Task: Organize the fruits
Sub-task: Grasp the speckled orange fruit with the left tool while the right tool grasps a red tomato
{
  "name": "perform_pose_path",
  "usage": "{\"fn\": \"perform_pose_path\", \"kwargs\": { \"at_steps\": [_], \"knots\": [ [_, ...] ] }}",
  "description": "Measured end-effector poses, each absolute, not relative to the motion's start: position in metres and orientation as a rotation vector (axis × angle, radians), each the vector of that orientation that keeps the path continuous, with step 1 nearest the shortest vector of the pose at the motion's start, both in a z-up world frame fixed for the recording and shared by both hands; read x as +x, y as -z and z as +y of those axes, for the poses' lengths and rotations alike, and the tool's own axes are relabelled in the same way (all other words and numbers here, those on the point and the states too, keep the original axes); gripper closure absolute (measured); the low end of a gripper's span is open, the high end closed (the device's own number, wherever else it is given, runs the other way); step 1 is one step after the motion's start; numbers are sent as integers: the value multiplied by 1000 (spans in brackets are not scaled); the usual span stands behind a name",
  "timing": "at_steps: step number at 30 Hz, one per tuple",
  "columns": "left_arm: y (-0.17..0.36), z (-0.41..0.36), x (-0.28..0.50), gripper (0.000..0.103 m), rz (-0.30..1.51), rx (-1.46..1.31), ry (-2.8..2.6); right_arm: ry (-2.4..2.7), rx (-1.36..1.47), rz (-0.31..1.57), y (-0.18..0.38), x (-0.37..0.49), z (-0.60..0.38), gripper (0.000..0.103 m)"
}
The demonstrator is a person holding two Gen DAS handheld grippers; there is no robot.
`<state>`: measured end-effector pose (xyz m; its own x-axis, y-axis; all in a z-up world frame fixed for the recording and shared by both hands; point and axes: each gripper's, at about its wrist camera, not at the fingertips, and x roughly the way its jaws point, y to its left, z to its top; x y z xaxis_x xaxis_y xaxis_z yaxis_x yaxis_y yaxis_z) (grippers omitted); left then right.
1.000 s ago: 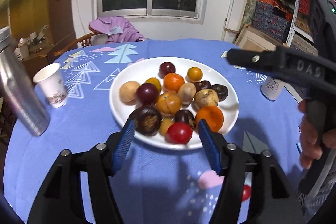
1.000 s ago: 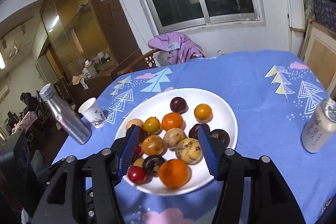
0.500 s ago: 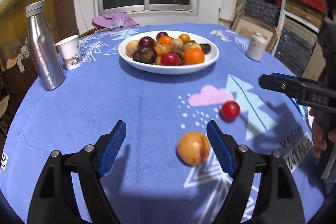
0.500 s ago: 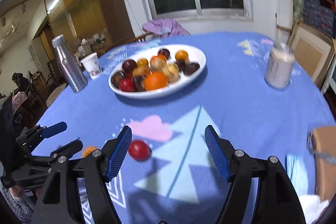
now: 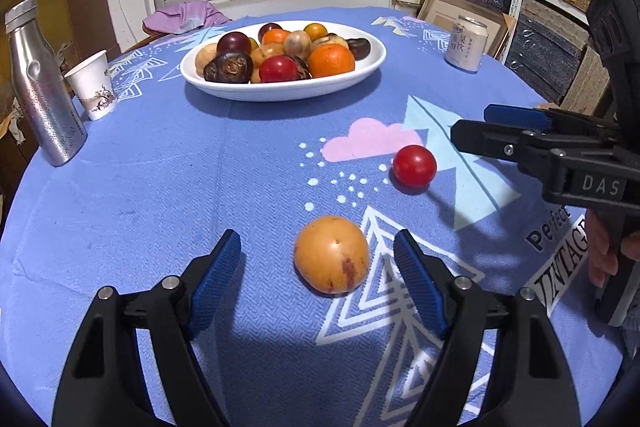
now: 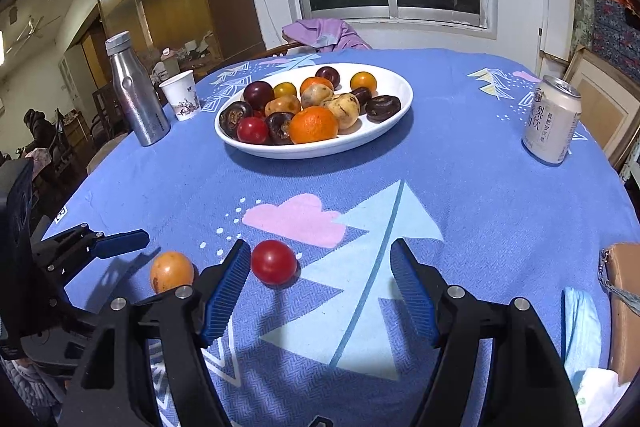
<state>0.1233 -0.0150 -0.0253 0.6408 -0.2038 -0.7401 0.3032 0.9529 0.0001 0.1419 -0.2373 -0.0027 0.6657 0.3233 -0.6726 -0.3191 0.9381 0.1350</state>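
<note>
While both grippers hang low over the blue tablecloth, places below are given from the white plate.

White plate [image 5: 280,89]: oval, on the far half of the round table, heaped with fruit.
Plate fruit: a big orange [image 6: 313,125] at the near rim, a red tomato [image 6: 252,130] to its left, dark wrinkled passion fruits [image 5: 228,67], purple plums [image 6: 258,93], tan and small orange-yellow fruits behind.
Loose yellow-orange fruit [image 5: 331,254]: on the cloth well in front of the plate, with a reddish blotch on its near side; it lies between the left gripper's fingers, nearer the right one, touching neither.
Loose red tomato [image 5: 414,165]: on the cloth in front of the plate, between plate and yellow-orange fruit, beside the pink cloud print.
Left gripper [image 5: 318,283]: spread wide, blue pads on either side of the yellow-orange fruit, gripping nothing.
Right gripper [image 6: 320,291]: also spread wide and empty; the red tomato [image 6: 273,262] sits just past the tip of its left finger, at the inner edge, and contact cannot be judged.
Steel bottle [image 6: 136,89]: upright, left of the plate.
Paper cup [image 6: 181,95]: between bottle and plate, just beside the bottle.
Drink can [image 6: 551,119]: upright, well to the right of the plate.
Tablecloth [image 6: 460,187]: blue with pale triangle trees.
Purple cloth [image 6: 324,34]: draped over a chair behind the plate, under the window.
</note>
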Motion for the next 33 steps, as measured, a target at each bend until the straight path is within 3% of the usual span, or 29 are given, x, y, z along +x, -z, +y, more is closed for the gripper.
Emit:
{"fn": "perform_pose_path", "kwargs": {
  "at_steps": [4, 15, 18, 33],
  "knots": [
    [29, -14, 129, 45, 854, 113, 286, -356, -2, 776, 7, 145, -235, 30],
    [29, -19, 129, 55, 853, 130, 299, -368, -43, 802, 18, 146, -225, 30],
    [28, -20, 129, 64, 851, 134, 312, -379, -52, 808, 20, 147, -219, 30],
    [27, -21, 126, 64, 838, 140, 297, -432, -99, 807, 22, 148, -199, 31]
  ]
}}
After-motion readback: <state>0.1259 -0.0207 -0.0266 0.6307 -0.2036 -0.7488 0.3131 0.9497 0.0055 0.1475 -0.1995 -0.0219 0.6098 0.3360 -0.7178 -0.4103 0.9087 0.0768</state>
